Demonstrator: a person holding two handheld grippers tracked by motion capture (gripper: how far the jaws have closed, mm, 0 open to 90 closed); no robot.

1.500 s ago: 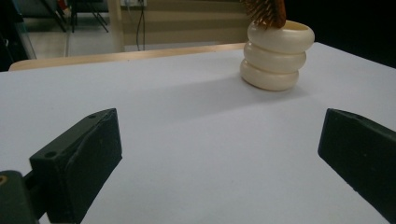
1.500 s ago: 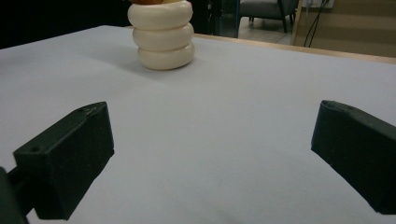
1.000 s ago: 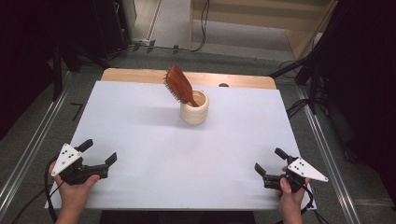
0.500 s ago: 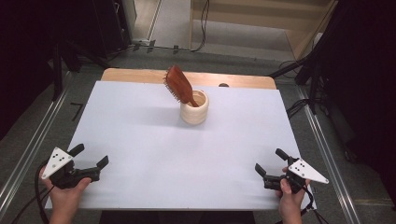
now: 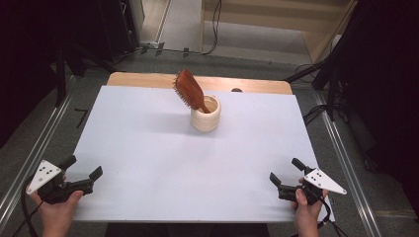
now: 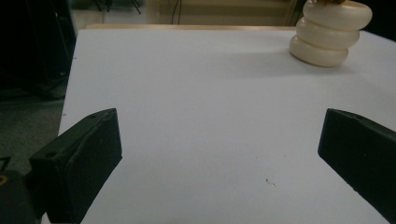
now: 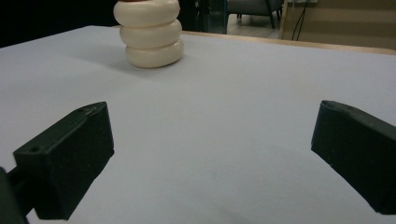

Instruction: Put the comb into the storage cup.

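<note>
Wooden hairbrush (image 5: 189, 90), likely light and stiff, is leaning toward ten o'clock in the cream holder (image 5: 206, 114), inviting a head grip, while both grippers are waiting wide-jawed.

My left gripper (image 5: 81, 168) low at my near left, held in my left hand (image 5: 55, 213) from below; jaws spread wide, nothing between them; grey plate on top, cable trailing back. My right gripper (image 5: 285, 171) low at my near right, gripped by my right hand (image 5: 307, 210); jaws likewise wide apart and empty; both grippers point forward and slightly inward, well apart.
</note>
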